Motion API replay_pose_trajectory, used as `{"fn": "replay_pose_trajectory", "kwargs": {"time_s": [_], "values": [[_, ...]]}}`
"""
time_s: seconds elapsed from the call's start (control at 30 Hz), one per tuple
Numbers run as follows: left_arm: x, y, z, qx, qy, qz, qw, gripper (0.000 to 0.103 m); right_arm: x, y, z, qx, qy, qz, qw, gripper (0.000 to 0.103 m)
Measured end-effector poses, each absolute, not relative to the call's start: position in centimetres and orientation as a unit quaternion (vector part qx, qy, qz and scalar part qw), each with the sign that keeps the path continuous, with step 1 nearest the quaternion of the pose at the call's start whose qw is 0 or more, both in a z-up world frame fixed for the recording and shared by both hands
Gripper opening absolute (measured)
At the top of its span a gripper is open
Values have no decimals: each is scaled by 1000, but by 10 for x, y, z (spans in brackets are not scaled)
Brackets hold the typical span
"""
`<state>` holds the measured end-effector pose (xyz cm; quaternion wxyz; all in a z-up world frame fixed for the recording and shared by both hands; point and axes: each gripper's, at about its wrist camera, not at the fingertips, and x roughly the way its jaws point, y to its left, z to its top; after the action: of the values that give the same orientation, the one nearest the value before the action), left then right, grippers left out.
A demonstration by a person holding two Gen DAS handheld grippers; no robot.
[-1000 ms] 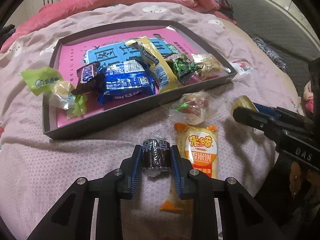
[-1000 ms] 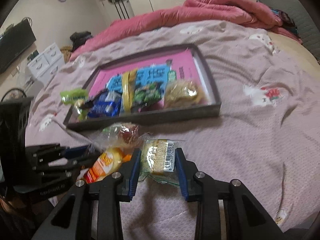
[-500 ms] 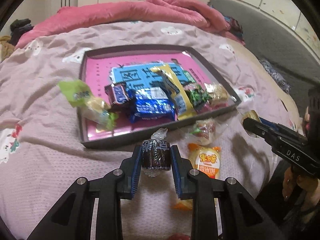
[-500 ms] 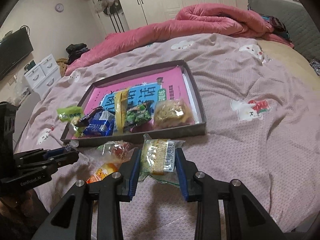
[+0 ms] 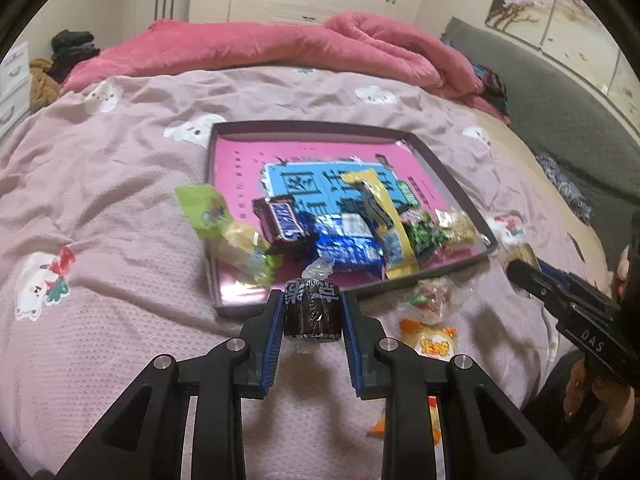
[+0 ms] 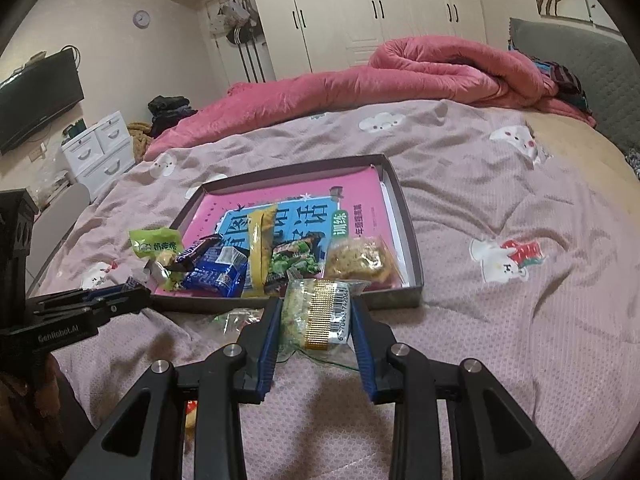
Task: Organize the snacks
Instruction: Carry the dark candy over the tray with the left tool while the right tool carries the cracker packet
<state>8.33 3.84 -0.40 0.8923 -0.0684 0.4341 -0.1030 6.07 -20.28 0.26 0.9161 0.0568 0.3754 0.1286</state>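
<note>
In the left wrist view we see the left gripper (image 5: 313,314) at lower centre clamped on one dark brown wrapped candy (image 5: 312,311), held in the air just in front of the near wall of the single shallow grey tray (image 5: 448,168) at mid-frame. In the tray we count six snacks in a row: a green packet (image 5: 208,212) hanging over the left wall, a brown chocolate bar (image 5: 285,220), a blue packet (image 5: 347,246), a long yellow packet (image 5: 384,220), a dark green packet (image 5: 423,236) and a clear bag of pale biscuit (image 5: 456,228). Two more snacks lie on the pink bedspread (image 5: 100,200) right of centre: a clear red-and-green one (image 5: 434,300) and an orange one (image 5: 436,344). In the right wrist view the right gripper (image 6: 316,314) at lower centre grips one clear packet with a gold strip (image 6: 320,314), just before the tray's (image 6: 406,220) near right corner; the same six snacks sit inside.
</note>
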Motion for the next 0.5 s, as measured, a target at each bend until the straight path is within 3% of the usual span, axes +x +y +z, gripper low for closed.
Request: {"fn": "replay_pose_trajectory", "kwargs": {"time_s": [0.5], "values": [[94, 57, -4, -103, 406, -78, 905, 29, 70, -205, 7, 62, 357, 126, 924, 34]]}}
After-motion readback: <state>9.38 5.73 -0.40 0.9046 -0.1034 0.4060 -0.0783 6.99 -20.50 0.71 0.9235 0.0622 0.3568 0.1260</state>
